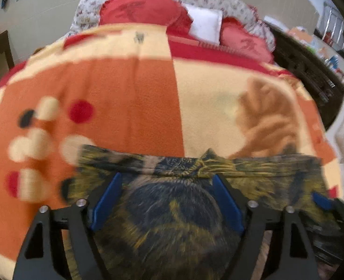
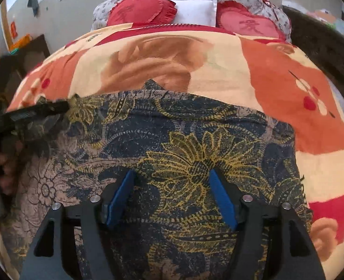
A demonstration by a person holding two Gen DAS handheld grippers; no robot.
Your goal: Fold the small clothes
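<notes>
Right wrist view: floral garment flat on blanket, long axis left-right.

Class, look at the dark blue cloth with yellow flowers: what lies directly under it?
The dark blue flowered cloth lies on an orange and cream fleece blanket, which shows around its far and side edges. Whatever lies beneath the blanket is covered.

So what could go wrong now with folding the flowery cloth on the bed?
1. Both tongs, left and right, stand open over the flowery cloth, so nothing grips it; it may slump or crease.
2. The cloth lies on a soft orange blanket; closing low could pinch the blanket too.
3. The two tongs are close together at the cloth's left edge and might bump.
</notes>
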